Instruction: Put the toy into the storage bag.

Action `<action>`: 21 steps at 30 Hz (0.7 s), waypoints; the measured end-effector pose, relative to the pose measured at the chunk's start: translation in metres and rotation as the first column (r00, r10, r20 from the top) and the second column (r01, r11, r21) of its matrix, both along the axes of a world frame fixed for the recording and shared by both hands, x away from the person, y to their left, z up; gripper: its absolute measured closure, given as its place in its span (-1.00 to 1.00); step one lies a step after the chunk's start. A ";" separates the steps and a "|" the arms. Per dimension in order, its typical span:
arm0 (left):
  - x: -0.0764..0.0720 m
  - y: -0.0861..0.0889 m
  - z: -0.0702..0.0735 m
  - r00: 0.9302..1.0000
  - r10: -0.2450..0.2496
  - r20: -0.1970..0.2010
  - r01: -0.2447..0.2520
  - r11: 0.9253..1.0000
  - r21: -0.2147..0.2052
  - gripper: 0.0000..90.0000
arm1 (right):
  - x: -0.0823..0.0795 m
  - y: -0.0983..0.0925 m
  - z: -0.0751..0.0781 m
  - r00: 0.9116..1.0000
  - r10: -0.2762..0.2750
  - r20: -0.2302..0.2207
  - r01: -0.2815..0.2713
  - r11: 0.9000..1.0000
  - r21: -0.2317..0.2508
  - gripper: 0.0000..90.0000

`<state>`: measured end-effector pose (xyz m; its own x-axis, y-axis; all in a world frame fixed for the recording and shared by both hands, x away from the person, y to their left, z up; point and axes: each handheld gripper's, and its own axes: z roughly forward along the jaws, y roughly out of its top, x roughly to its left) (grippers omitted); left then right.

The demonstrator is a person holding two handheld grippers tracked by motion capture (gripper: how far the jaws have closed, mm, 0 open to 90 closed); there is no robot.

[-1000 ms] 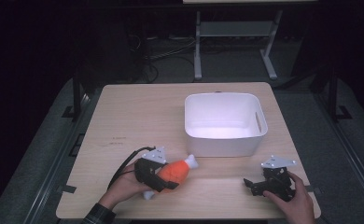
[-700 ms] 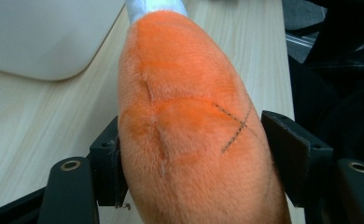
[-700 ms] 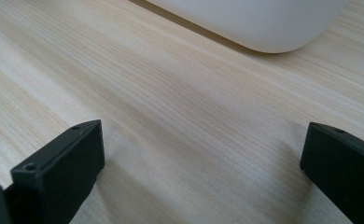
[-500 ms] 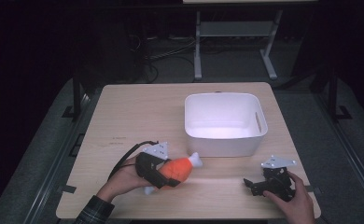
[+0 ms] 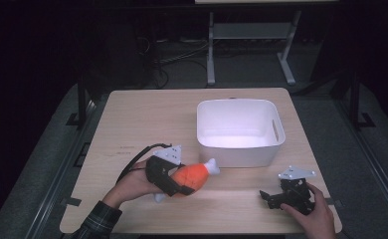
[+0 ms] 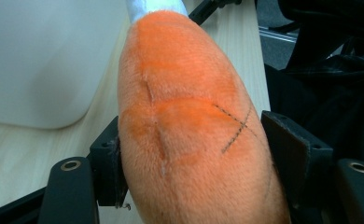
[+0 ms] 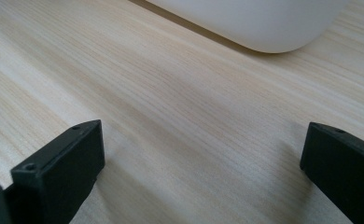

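An orange plush toy with a white tip hangs just above the wooden table, front left of centre. My left gripper is shut on its fat orange body, one black jaw pressing each side. The toy's white end points toward the white bin, which stands right of centre. Near the table's front right corner my right gripper rests low, jaws wide apart with bare wood between them. A rounded corner of the bin lies just beyond it.
The wooden table has bare room at the back left. Dark floor, cables and a metal stand lie behind the far edge. The bin looks bare inside.
The left gripper has lifted the plush toy a little off the table and carried it slightly toward the bin. The right gripper has stayed put.
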<state>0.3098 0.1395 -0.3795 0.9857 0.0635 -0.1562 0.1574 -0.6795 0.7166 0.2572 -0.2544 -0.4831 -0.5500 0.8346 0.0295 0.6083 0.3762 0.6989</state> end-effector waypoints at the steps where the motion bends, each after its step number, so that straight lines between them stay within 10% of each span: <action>1: 0.001 -0.001 0.002 1.000 -0.003 0.000 0.003 1.000 -0.003 -0.33 | 0.000 0.000 0.000 1.000 -0.001 0.000 0.001 1.000 0.000 -1.00; 21: 0.010 -0.016 0.034 0.997 -0.069 0.019 0.070 0.997 -0.022 -0.33 | 0.000 0.000 0.000 1.000 0.001 0.000 -0.001 1.000 0.000 -1.00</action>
